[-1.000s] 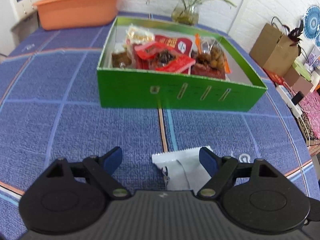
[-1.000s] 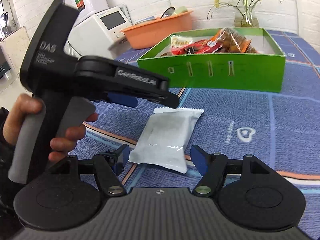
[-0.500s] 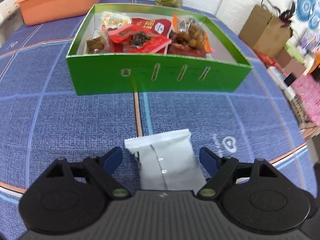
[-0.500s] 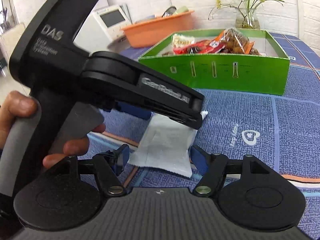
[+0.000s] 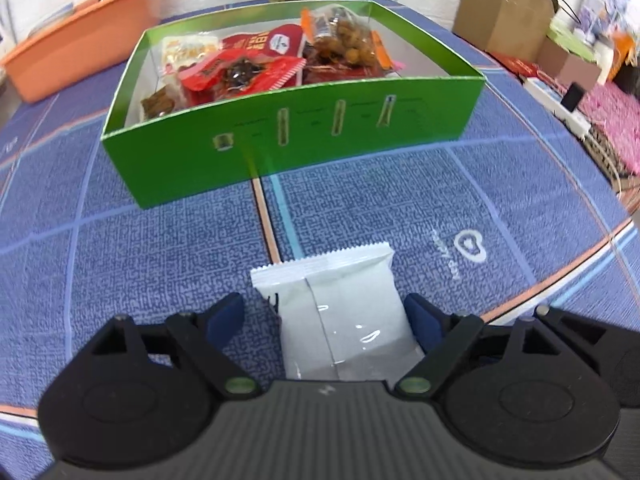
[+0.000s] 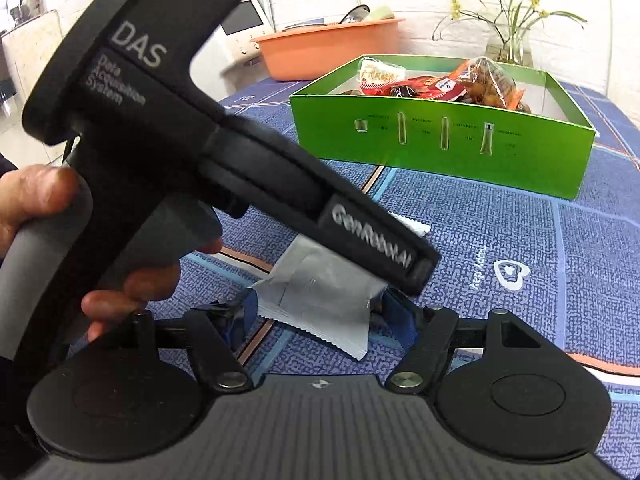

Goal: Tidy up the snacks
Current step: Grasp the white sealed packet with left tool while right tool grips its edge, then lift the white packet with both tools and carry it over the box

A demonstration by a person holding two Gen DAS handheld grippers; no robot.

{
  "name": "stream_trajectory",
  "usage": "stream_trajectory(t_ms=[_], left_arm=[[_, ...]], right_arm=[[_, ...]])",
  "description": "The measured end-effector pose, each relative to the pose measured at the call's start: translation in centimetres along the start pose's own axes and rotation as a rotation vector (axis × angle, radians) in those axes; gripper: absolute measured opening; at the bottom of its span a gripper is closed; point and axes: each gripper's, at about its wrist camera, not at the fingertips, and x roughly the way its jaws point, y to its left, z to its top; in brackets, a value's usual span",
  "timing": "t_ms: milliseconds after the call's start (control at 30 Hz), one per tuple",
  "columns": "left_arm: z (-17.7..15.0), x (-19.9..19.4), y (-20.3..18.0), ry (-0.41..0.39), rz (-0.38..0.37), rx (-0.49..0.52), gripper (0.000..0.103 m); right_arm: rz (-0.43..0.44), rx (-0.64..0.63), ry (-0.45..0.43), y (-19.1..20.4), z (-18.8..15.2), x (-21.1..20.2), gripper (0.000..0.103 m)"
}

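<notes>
A white snack packet [image 5: 340,312] lies flat on the blue tablecloth, between the open fingers of my left gripper [image 5: 324,316]. The jaws stand wide apart on either side of it; the right pad is close to its edge. In the right wrist view the left gripper's black body [image 6: 280,184] reaches over the packet [image 6: 320,296] and hides most of it. My right gripper [image 6: 316,312] is open and empty, just short of the packet's near end. The green box [image 5: 304,136] stands beyond, holding several red and orange snack bags [image 5: 248,72].
An orange basin [image 5: 72,52] stands at the back left, a glass vase with a plant [image 6: 508,40] behind the box. Cardboard boxes [image 5: 504,12] and clutter lie off the table's right side. A white appliance [image 6: 244,20] stands at the back left in the right wrist view.
My left gripper has moved forward and down over the white packet, which now lies deeper between its fingers. The green box looks nearer. The right gripper has stayed open near the packet.
</notes>
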Motion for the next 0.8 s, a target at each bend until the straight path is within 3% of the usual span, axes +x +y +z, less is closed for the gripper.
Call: stream_trajectory(t_ms=[167,233,367,433,533,800], left_arm=[[-0.9,0.1,-0.6,-0.04,0.031,0.024,0.087],[-1.0,0.3,-0.5,-0.038,0.041,0.002,0.093],[-1.4,0.1,-0.3,-0.058,0.039,0.003,0.092],[-1.6,-0.2,-0.3,-0.073,0.028,0.006,0.078],[-1.7,-0.7,-0.6,-0.081,-0.006,0.007,0.063],[-2.2,-1.2,-1.3,-0.099,-0.014,-0.003,0.058]], right_arm=[[-0.02,-0.062,-0.026,0.8,-1.0,-0.1,0.103],[-0.028,-0.09,-0.033,1.0,-1.3,-0.1,0.103],[-0.067,-0.159,-0.034,1.8,-1.9,-0.4,0.103],[-0.062,-0.164,-0.044,1.8,-2.1,-0.5,0.102],[-0.039,-0.183,-0.051,2.2,-2.4,-0.8,0.087],[-0.047,-0.207,-0.071,2.3,-3.1,-1.2,0.082]])
